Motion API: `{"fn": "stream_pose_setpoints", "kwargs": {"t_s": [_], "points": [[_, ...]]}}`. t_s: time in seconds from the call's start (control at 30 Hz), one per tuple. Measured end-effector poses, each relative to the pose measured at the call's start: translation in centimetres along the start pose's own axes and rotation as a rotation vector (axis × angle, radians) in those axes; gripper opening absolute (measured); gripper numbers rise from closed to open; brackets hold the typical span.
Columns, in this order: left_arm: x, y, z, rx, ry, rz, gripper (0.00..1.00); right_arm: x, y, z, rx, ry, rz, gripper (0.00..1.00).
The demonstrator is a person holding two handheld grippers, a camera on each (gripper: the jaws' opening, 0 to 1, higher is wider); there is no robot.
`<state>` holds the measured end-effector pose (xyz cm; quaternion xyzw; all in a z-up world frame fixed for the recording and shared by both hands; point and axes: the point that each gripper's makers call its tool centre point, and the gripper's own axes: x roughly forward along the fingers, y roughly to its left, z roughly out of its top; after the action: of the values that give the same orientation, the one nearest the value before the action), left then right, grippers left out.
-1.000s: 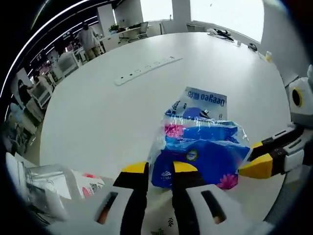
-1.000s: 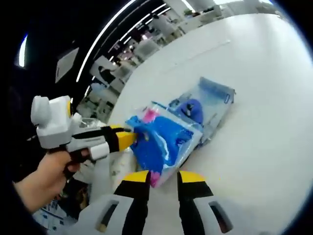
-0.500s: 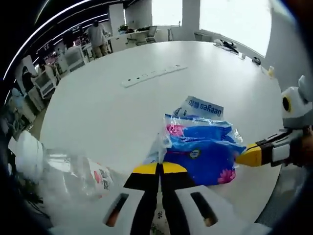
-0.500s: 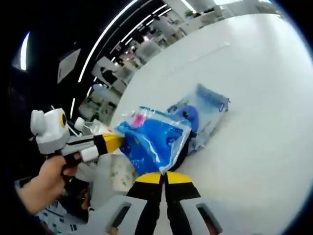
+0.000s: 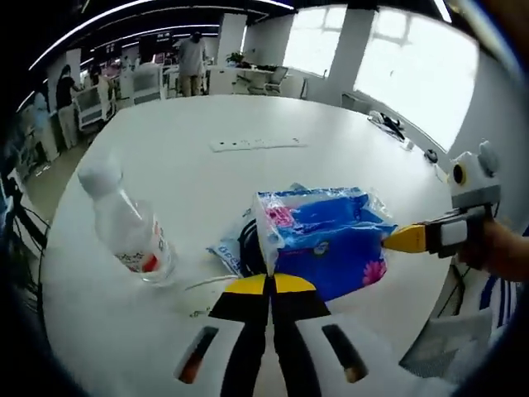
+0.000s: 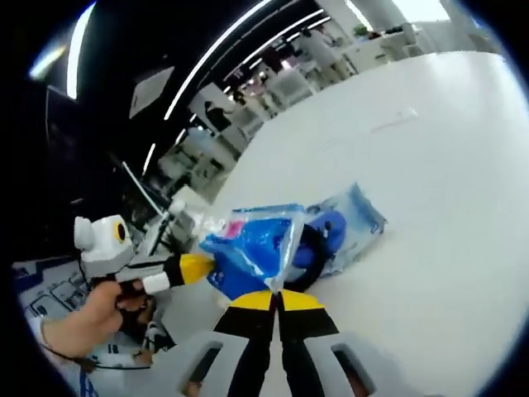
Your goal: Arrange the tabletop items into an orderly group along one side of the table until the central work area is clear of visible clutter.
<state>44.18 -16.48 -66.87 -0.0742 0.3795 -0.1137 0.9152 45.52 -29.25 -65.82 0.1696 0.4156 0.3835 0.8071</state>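
Observation:
A blue tissue pack in clear wrap hangs a little above the white table, held from two ends. My left gripper is shut on the wrap at the pack's near edge. In the left gripper view the right gripper's yellow tip pinches the pack's right end. My right gripper is shut on the pack from below. In the right gripper view the left gripper holds its left end. Beneath the pack lies a flat blue packet with a dark round shape.
A clear water bottle with a white cap stands left of the pack. A white power strip lies farther out on the table. The flat packet's corner peeks out below the pack. Office desks and people fill the background past the table's edge.
Both grippers went from open around the tissue pack to shut on its wrap, and the pack has come up off the flat packet. Both cameras moved back and up.

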Motion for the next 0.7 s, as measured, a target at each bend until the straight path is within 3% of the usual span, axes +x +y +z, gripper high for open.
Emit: {"fn": "stream_pose_setpoints", "kwargs": {"t_s": [0.17,0.4,0.7], "points": [[-1.2,-1.3,-1.3,-0.071,-0.029,0.007,0.0,-1.2,0.4,-0.1,-0.201,0.068,0.01,0.0],[-1.4,-2.5,-1.7,-0.111,-0.044,0.007,0.0,-2.0,-0.2,0.0,-0.167,0.071,0.023,0.0],[0.1,-4.2,-1.5,-0.076,-0.02,-0.01,0.0,-2.9,-2.4,-0.5,-0.126,0.07,0.007,0.0]]}}
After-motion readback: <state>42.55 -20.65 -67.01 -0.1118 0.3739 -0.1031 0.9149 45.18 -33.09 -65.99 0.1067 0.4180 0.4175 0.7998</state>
